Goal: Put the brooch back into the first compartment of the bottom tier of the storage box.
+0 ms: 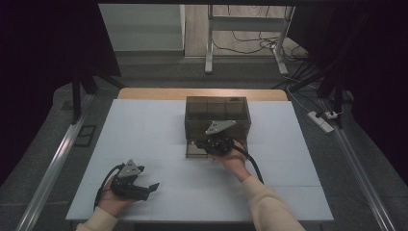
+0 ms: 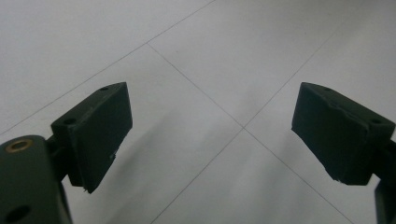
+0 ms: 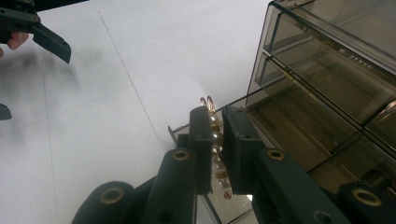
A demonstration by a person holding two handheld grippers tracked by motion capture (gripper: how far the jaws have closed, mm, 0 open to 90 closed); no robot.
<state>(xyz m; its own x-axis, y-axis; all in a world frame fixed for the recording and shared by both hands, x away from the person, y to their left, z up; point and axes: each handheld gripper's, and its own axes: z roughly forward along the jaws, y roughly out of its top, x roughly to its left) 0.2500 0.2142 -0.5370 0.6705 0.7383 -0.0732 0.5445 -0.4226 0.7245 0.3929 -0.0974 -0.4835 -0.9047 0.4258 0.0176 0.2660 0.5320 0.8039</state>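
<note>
Gold-and-pearl jewellery (image 3: 214, 133) sits pinched in my right tongs (image 3: 215, 140) over the smoky plastic organiser's (image 1: 217, 115) pulled-out drawer (image 1: 195, 150); my left tongs (image 2: 210, 135) gape wide above the white desk (image 1: 159, 139).

A white worktop (image 1: 144, 144), its surface crossed by thin seam lines, with a strip of bare wood along its far edge. A smoked-transparent drawer organiser (image 1: 217, 115) stands on it at centre, toward the far side, one low drawer (image 1: 199, 150) pulled out toward the near edge.
</note>
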